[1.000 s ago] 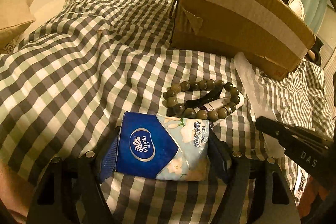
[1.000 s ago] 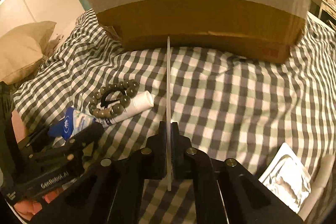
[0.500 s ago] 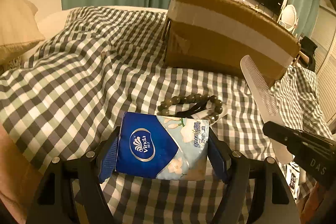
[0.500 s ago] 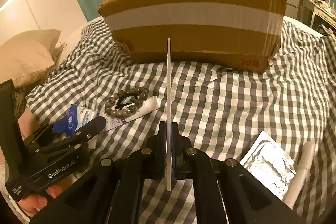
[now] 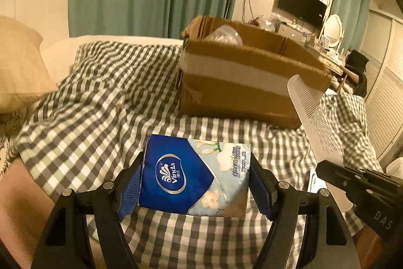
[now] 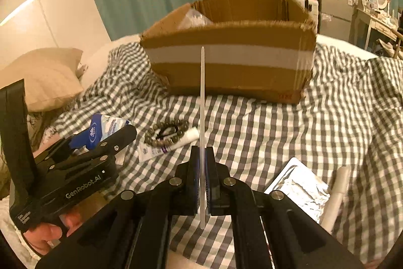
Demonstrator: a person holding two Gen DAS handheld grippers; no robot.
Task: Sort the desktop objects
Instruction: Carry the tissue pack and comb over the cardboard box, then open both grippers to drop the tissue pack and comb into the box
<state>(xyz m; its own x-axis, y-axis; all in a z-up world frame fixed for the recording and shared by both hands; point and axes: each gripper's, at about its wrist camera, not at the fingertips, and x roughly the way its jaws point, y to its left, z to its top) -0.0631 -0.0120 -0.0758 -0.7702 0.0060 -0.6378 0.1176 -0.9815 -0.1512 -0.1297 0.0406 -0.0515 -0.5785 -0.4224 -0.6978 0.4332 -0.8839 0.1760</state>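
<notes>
My left gripper (image 5: 195, 169) is shut on a blue Vinda tissue pack (image 5: 194, 173), held above the checked bedspread (image 5: 88, 122). My right gripper (image 6: 201, 158) is shut on a white comb (image 6: 202, 102), seen edge-on and pointing at the open cardboard box (image 6: 231, 57). From the left wrist view the comb (image 5: 312, 117) shows its teeth, rising from the right gripper (image 5: 325, 165) in front of the box (image 5: 241, 82). A clear plastic item (image 5: 224, 34) lies inside the box. The left gripper (image 6: 121, 135) with the pack (image 6: 100, 130) sits low left in the right wrist view.
A bead bracelet (image 6: 167, 132) rests on a white tube (image 6: 166, 148) on the bed. A foil packet (image 6: 299, 185) and a white cylinder (image 6: 337, 196) lie at the right. A pillow (image 6: 45, 75) is at the left; a dresser with mirror (image 5: 332, 29) stands behind.
Both grippers have risen with their loads, so the box's open top and inside now show. The bracelet and tube have dropped out of the left wrist view.
</notes>
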